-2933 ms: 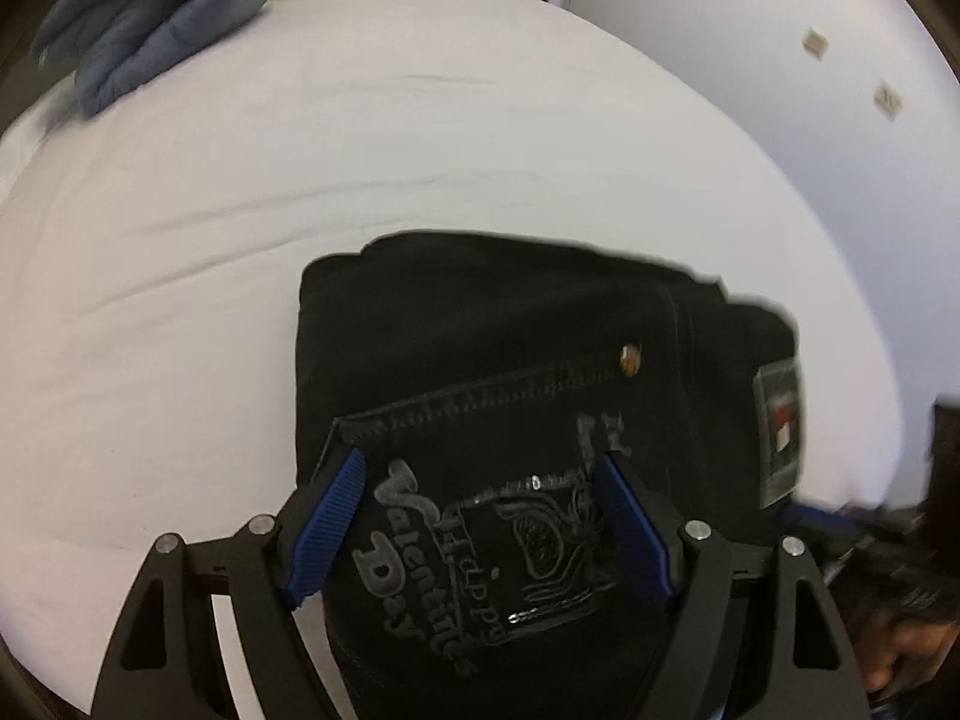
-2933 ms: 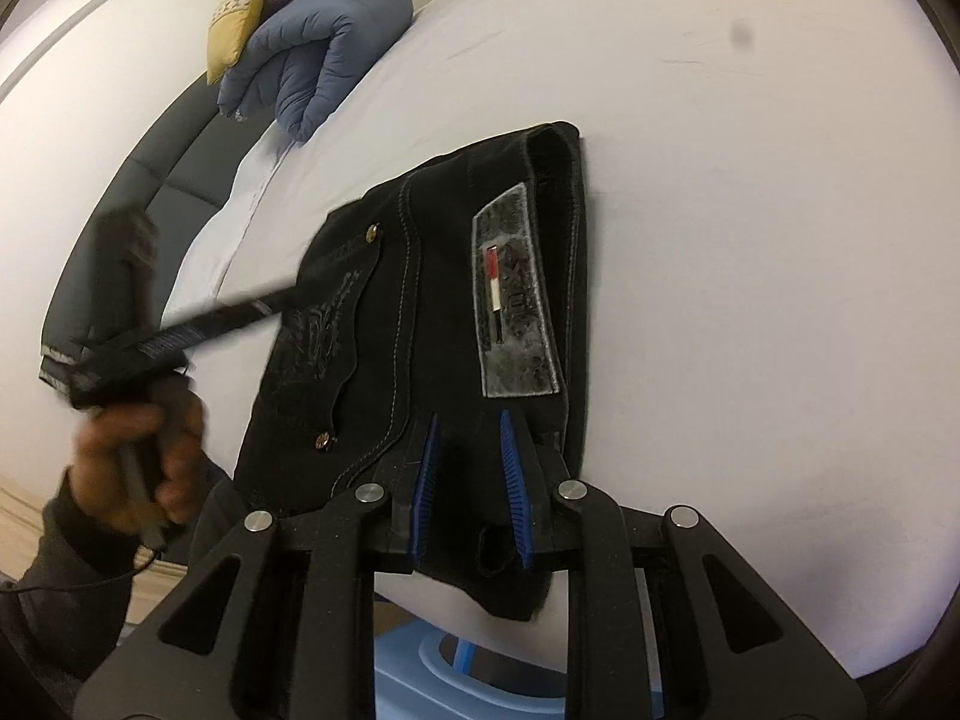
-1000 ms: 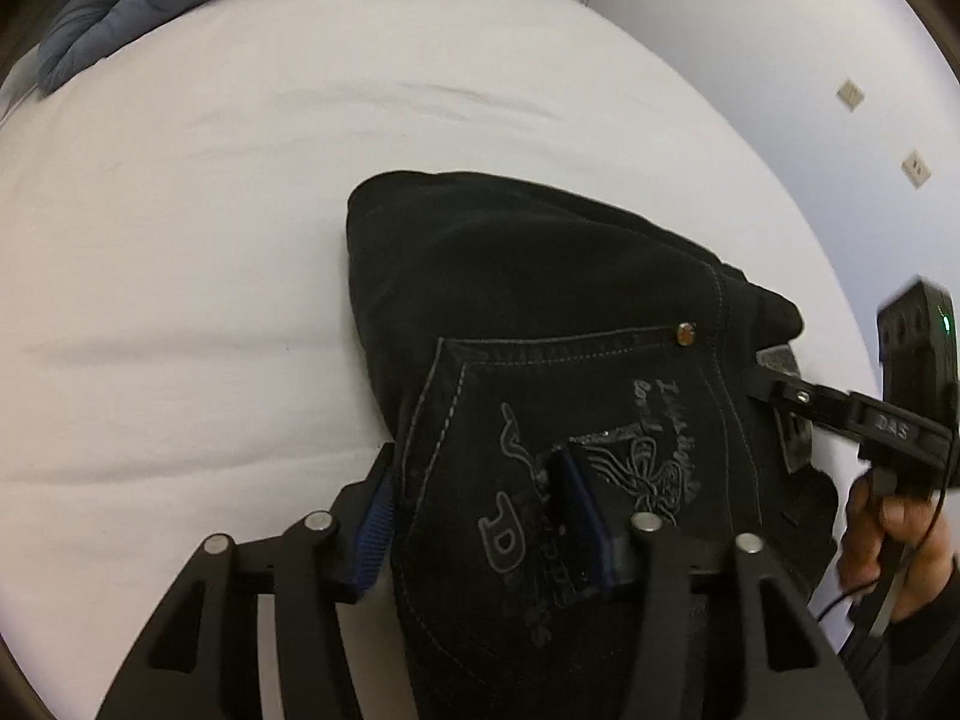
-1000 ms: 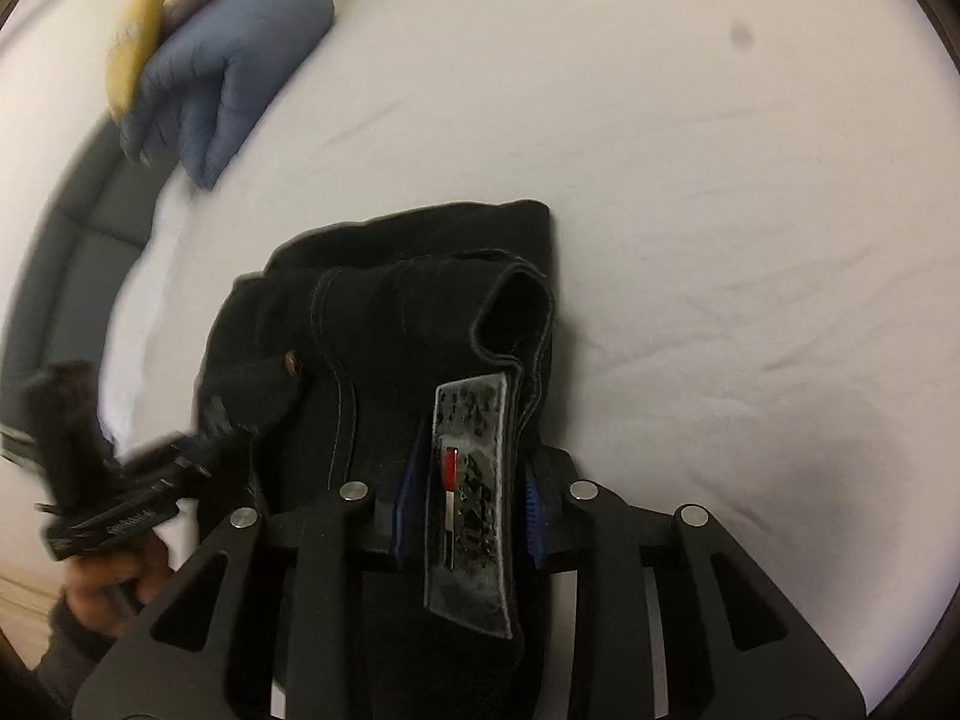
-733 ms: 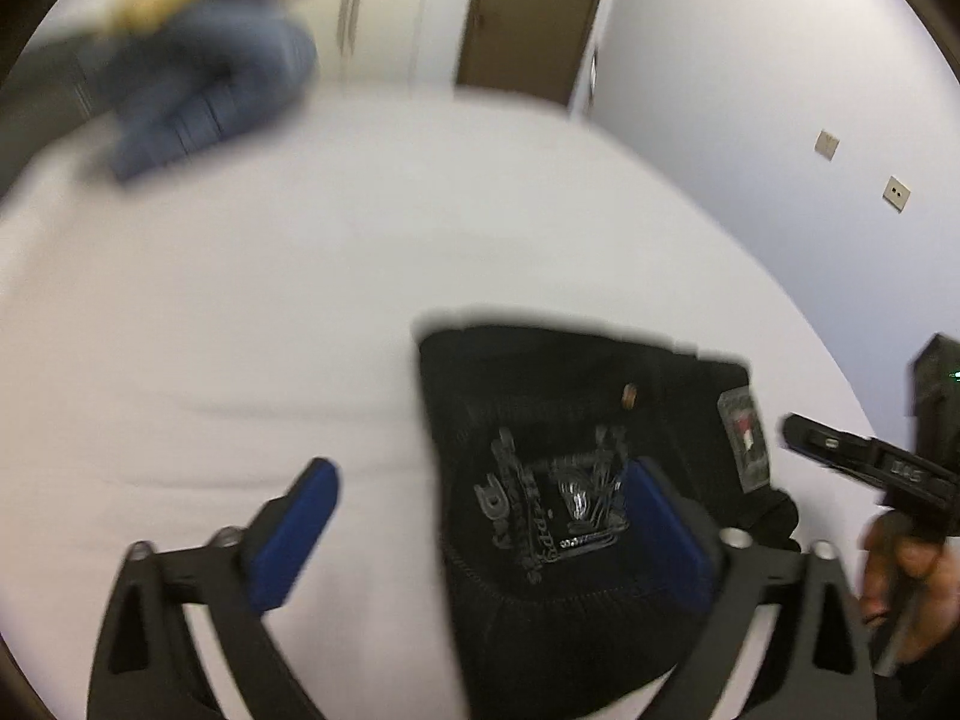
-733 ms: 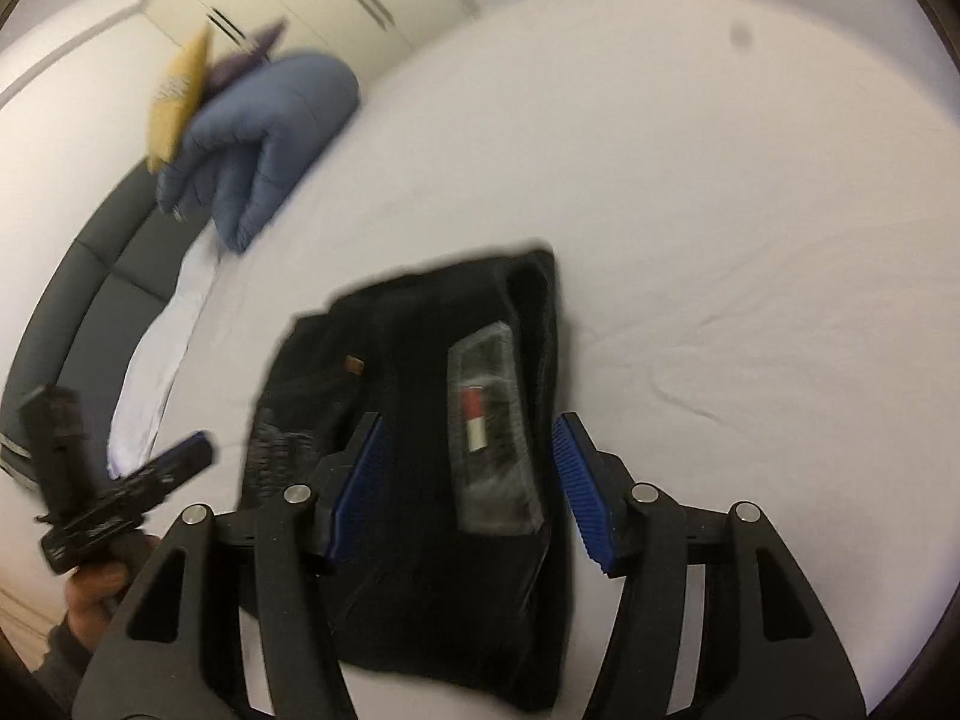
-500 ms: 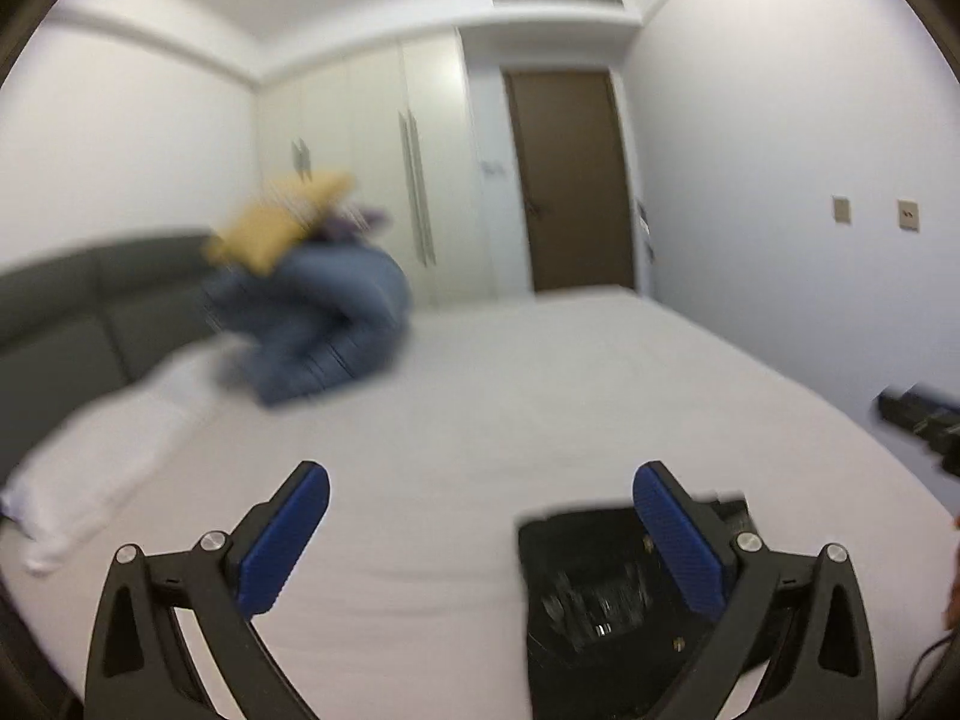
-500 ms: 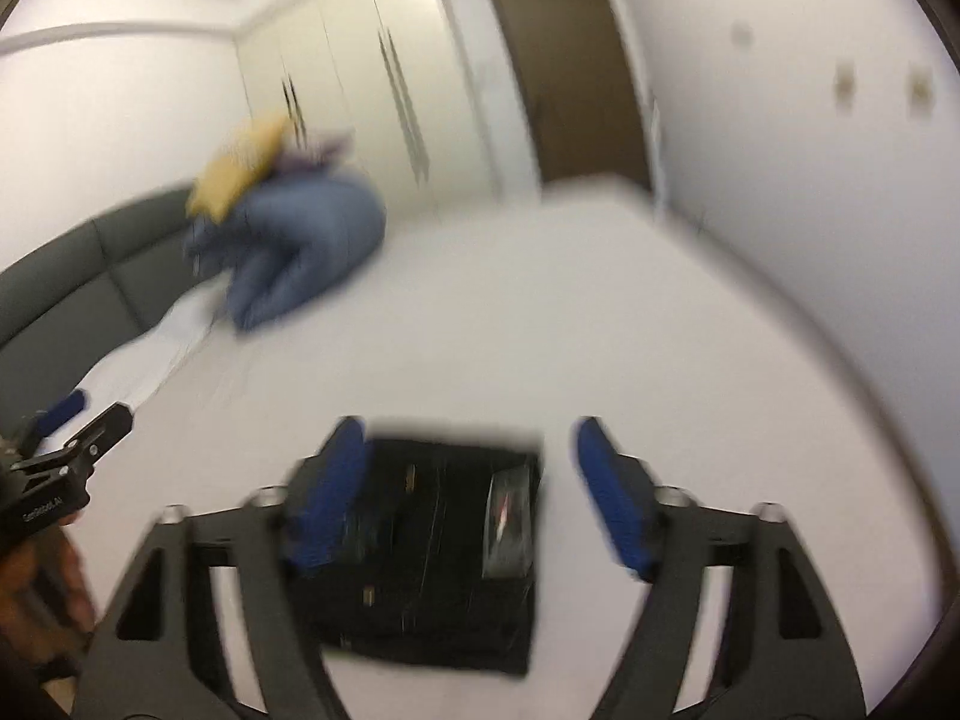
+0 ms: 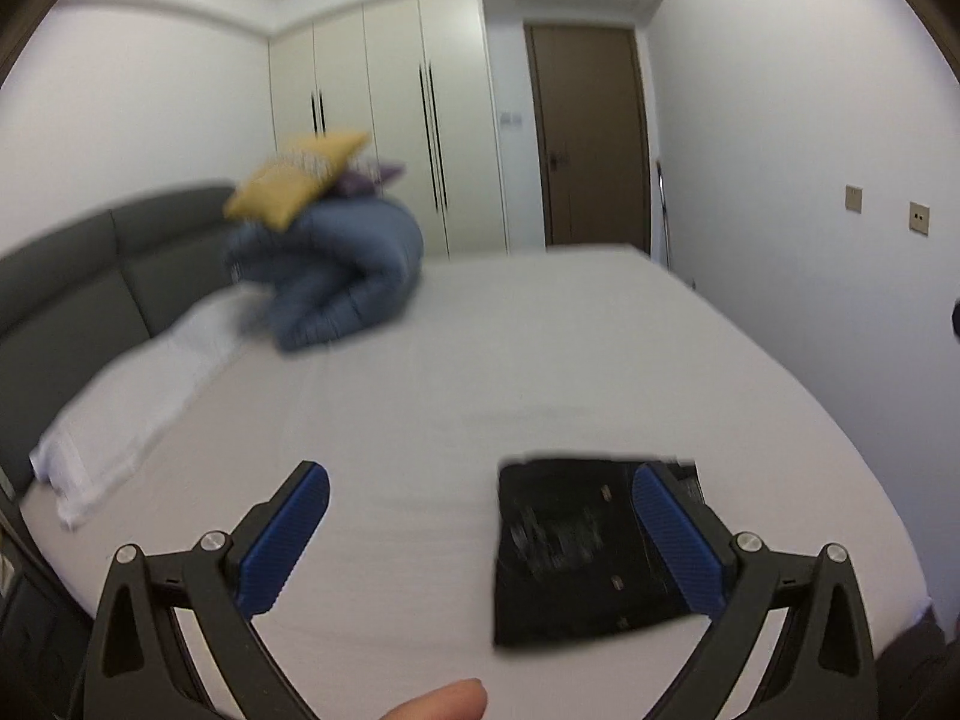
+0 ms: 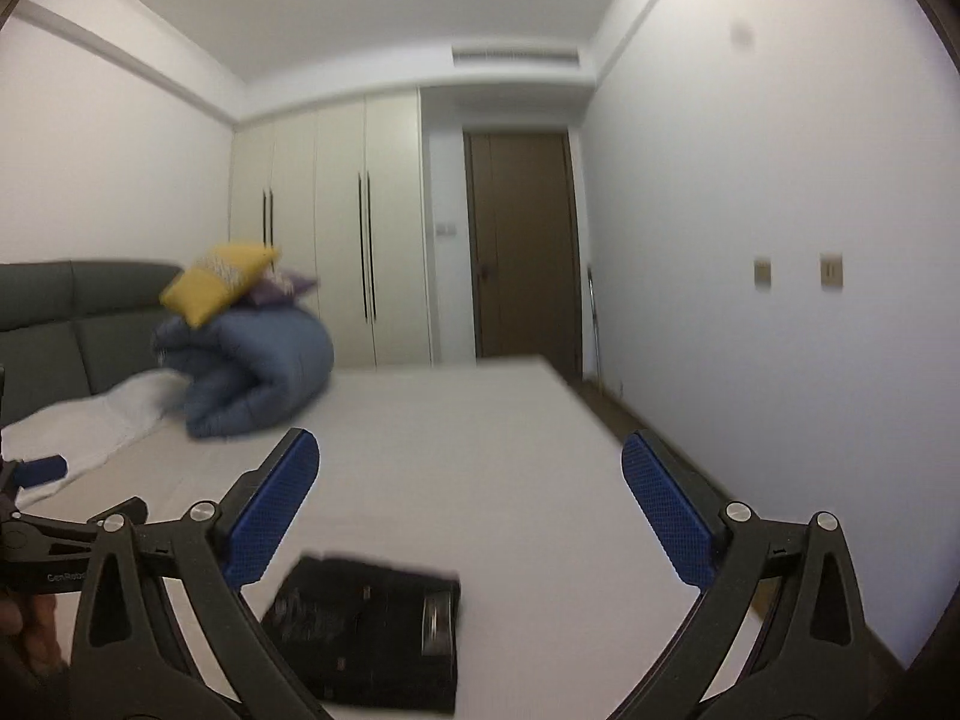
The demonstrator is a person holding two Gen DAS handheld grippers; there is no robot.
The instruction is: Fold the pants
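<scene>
We judge the fold finished: the pants lie as a compact black packet on the white bed, so nothing more seems needed beyond a check. Left gripper and right gripper both hang spread wide, holding nothing. The packet sits at five o'clock in the left view, seven o'clock in the right, clear below both.

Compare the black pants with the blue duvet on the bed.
The pants are black and folded into a flat rectangle; the duvet is blue and bundled into a tall puffy roll. The pants lie near the bed's close edge with nothing on them; the duvet sits by the headboard with cushions on top. Both rest on the bed, untouched.
</scene>
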